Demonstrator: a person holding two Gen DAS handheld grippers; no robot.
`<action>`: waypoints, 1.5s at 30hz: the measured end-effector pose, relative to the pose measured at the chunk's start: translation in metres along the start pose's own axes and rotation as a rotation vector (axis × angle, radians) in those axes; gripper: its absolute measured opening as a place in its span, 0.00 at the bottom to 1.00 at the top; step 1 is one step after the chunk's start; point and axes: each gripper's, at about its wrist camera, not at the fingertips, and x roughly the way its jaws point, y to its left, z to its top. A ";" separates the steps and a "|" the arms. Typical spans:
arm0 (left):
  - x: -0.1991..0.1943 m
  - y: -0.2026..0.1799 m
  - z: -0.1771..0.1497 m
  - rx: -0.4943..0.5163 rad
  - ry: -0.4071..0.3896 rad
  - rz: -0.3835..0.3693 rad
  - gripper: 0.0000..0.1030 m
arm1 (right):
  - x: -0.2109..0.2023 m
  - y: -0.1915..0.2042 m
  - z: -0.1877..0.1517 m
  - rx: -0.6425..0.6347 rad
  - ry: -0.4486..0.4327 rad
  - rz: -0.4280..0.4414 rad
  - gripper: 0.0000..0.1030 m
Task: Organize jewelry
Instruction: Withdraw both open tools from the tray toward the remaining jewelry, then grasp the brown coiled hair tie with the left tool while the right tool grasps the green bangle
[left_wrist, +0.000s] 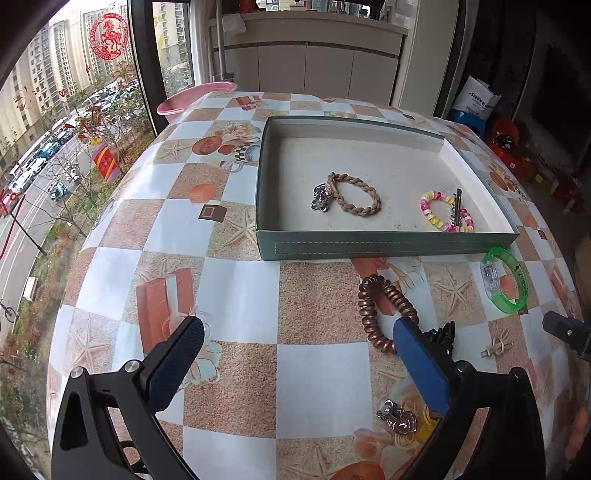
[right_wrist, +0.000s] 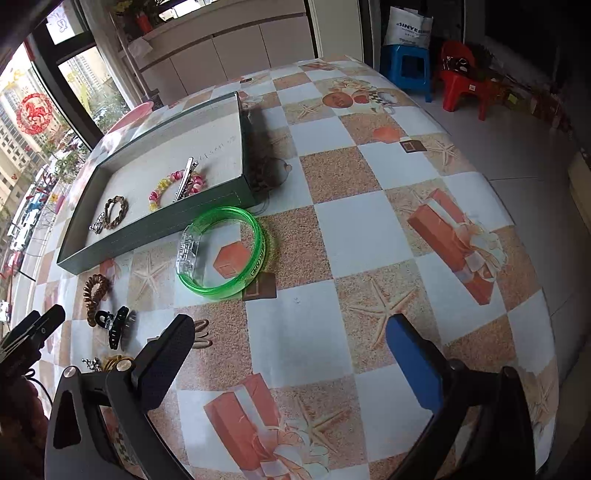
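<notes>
Checkered tablecloth (right_wrist: 332, 229), translucent green bangle (right_wrist: 221, 254) beside tray (right_wrist: 155, 236), both claws spread, empty.

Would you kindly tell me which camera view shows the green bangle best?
The right wrist view shows the green bangle best: the whole ring with its clear clasp lies large, near the middle, beside the tray. The left wrist view shows it small and distorted near the right edge.
</notes>
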 end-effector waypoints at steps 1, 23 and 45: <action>0.004 -0.002 0.001 0.006 0.005 0.003 1.00 | 0.004 0.001 0.004 -0.002 0.000 -0.004 0.99; 0.023 -0.046 -0.006 0.155 0.061 -0.077 0.23 | 0.039 0.049 0.024 -0.220 0.026 -0.080 0.07; -0.074 -0.027 0.070 0.099 -0.114 -0.137 0.23 | -0.033 0.043 0.063 -0.149 -0.078 0.116 0.07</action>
